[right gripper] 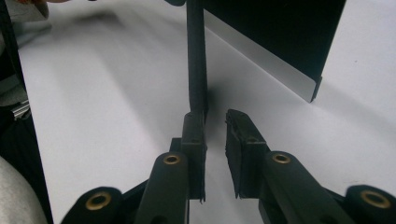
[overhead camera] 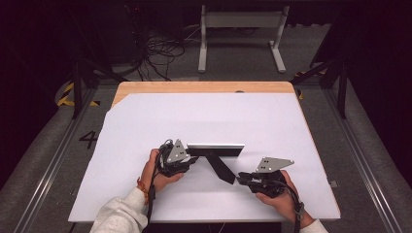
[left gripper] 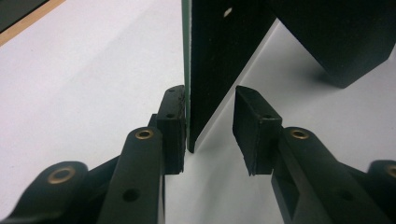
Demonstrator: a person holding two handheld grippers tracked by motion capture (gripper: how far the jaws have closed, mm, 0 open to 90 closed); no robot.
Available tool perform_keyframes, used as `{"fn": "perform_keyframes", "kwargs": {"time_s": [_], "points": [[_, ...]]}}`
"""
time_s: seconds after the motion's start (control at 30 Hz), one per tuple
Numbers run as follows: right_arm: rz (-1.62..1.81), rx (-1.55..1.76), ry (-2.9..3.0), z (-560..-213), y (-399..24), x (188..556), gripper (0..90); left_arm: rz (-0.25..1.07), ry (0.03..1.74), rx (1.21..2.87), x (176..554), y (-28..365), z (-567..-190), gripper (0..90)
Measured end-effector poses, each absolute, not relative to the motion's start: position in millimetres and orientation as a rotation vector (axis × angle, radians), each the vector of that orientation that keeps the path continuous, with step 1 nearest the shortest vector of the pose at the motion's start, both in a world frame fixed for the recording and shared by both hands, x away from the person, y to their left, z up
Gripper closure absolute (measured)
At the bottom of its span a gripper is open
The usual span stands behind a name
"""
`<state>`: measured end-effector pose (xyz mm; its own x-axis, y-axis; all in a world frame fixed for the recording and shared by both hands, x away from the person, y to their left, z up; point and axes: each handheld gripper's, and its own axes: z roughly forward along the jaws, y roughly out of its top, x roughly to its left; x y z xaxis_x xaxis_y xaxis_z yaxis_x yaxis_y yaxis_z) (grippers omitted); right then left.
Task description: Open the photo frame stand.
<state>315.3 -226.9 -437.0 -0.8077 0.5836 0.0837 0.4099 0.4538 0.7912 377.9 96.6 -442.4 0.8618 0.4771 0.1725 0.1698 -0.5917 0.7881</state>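
A picture frame [overhead camera: 216, 149] stands upright on the white sheet [overhead camera: 243, 116] that covers the table [overhead camera: 204, 87], near the middle and toward the near edge. Its long axis runs left to right, and its black back faces the person. From that back a black stand leg [overhead camera: 219, 166] slants out toward the near right, its tip down on the sheet.

The left gripper [overhead camera: 190, 158] sits right at the frame's left end. In the left gripper view, the frame's edge [left gripper: 219, 60] stands between the two jaws: one pad [left gripper: 172, 126] lies against it or just beside it, the other pad [left gripper: 254, 126] stands clear with white sheet showing in the gap. So the jaws are partly open, straddling the frame but not clamping it.

Over to the right gripper [overhead camera: 241, 178], close to the tip of the leg. In the right gripper view the leg [right gripper: 196, 56] rises just beyond the jaws, in line with one pad [right gripper: 194, 135]; the slot between the jaws looks empty. Partly open, holding nothing.

What matters next is that leg: it points from the frame's back down toward the right gripper, so the right hand is the nearer one to it, while the left hand has the frame's end within its jaws. My read is that the frame is standing on its own, propped by the leg.
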Motion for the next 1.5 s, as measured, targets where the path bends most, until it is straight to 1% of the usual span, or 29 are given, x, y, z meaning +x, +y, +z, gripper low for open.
{"fn": "perform_keyframes", "kwargs": {"time_s": [0.2,0.3,0.43,0.57,0.73,0.8,0.87,0.93,1.03,1.1,1.3,1.5], "points": [[1.303,0.860,2.463,-429.7,-231.5,314.1,76.8,0.456,0.451,2.199,374.5,100.4,-438.9,60.7],[1.301,0.859,2.443,-426.9,-233.2,314.4,77.2,0.425,0.439,2.224,372.5,103.5,-436.8,54.0],[1.302,0.854,2.427,-425.1,-234.1,315.9,76.9,0.415,0.463,2.197,370.9,114.4,-433.7,51.3],[1.295,0.846,2.410,-423.2,-234.5,317.3,76.6,0.403,0.474,2.177,370.3,123.5,-431.6,51.3],[1.303,0.854,2.381,-421.3,-236.6,318.8,75.7,0.419,0.472,2.178,365.2,131.9,-428.1,51.0],[1.305,0.857,2.367,-420.3,-237.4,319.3,73.1,0.420,0.474,2.166,362.9,136.4,-426.3,49.9],[1.306,0.864,2.353,-419.4,-238.1,319.8,73.0,0.424,0.492,2.152,360.8,140.0,-425.0,47.2],[1.304,0.858,2.347,-418.5,-238.6,319.9,74.2,0.430,0.505,2.146,359.8,142.6,-424.0,43.1],[1.298,0.840,2.342,-417.1,-239.7,319.8,78.7,0.440,0.527,2.128,360.5,144.5,-423.0,37.4],[1.296,0.829,2.342,-416.5,-240.0,320.1,81.8,0.430,0.531,2.111,362.3,144.8,-421.8,35.5],[1.293,0.814,2.330,-414.4,-240.0,319.6,85.9,0.382,0.522,2.078,365.1,139.3,-418.1,30.2],[1.313,0.808,2.285,-408.8,-239.4,320.7,89.2,0.377,0.492,2.069,367.7,126.0,-413.6,28.6]]}}
